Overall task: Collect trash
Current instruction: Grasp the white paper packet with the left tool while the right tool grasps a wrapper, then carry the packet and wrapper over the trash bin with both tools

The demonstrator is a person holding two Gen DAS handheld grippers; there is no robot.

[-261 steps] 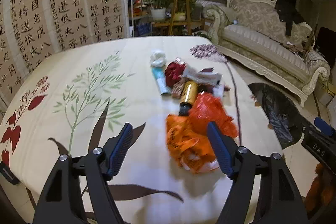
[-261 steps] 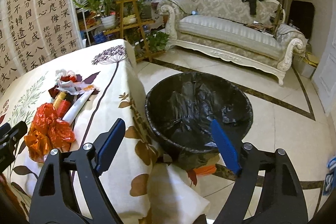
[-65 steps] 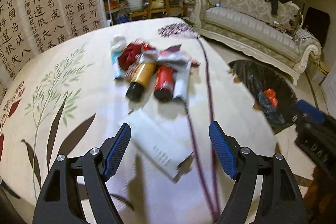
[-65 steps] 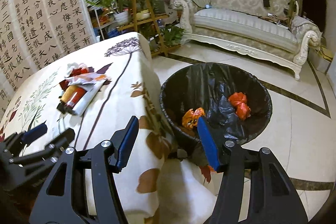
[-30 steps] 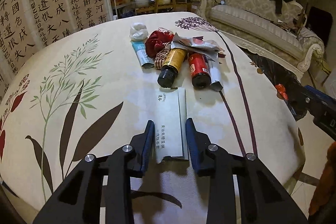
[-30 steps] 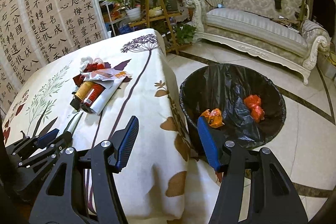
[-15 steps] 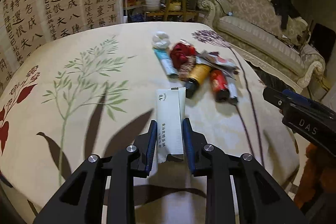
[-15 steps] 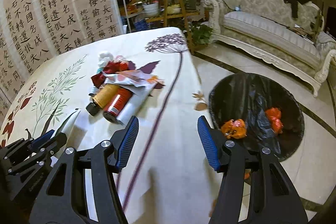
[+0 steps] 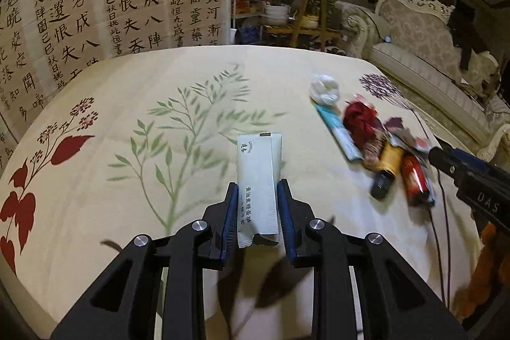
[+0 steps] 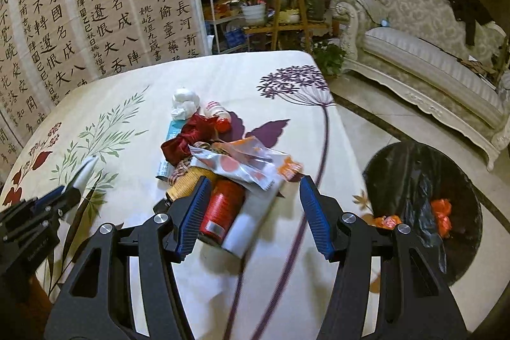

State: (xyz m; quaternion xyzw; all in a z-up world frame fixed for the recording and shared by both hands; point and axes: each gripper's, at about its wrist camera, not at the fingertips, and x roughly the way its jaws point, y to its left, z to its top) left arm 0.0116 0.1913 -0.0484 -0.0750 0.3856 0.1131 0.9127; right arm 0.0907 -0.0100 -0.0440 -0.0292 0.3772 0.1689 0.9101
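sachet [image 9: 258, 187]: matt white paper-like wrapper between ribbed blue pads of left gripper [image 9: 257, 209] | tablecloth [image 9: 127, 104]: smooth printed cloth | red can [image 10: 221, 209] ahead of right gripper [image 10: 255, 214]: glossy metal | foil wrapper [image 10: 242, 164]: shiny plastic | bin liner [image 10: 411, 180]: glossy black plastic

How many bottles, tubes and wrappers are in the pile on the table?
Bottles: 3 (yellow bottle, red bottle, small red-capped bottle)
Tubes: 2 (teal tube, white tube)
Wrappers: 1 (orange-and-silver wrapper)
Total: 6
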